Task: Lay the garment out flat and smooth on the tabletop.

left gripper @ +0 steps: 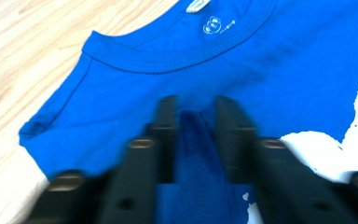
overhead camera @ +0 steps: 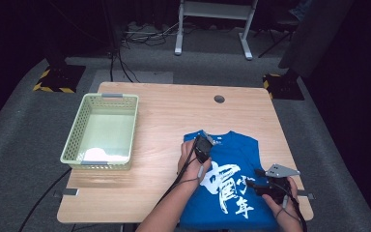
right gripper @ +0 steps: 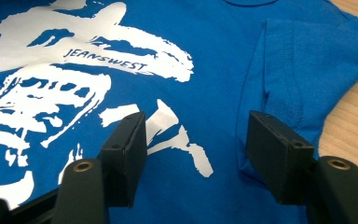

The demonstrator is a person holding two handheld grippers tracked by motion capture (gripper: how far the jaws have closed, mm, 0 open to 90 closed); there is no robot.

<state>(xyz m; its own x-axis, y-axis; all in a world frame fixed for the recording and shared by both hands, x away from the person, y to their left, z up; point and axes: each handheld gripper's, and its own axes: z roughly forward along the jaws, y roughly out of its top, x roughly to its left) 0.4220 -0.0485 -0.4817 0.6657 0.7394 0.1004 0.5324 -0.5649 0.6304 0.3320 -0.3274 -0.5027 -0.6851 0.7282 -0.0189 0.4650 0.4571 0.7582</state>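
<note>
A blue T-shirt (overhead camera: 232, 166) with a white print lies flat on the front right part of the wooden table (overhead camera: 164, 106), collar toward the far side. My left gripper (overhead camera: 204, 141) is down on the shirt just below the collar (left gripper: 168, 56). Its jaws stand close together with a raised pinch of blue cloth (left gripper: 195, 130) squeezed between them. My right gripper (overhead camera: 252, 180) is at the shirt's right side near the front edge. It is open (right gripper: 198, 135), its jaws hovering over the printed cloth and a folded-in sleeve (right gripper: 298, 70), with nothing gripped.
A pale green mesh basket (overhead camera: 75, 128) stands at the table's left side with something white (overhead camera: 99, 154) lying inside. A round cable hole (overhead camera: 219, 99) is at the table's far edge. Bare wood lies between basket and shirt.
</note>
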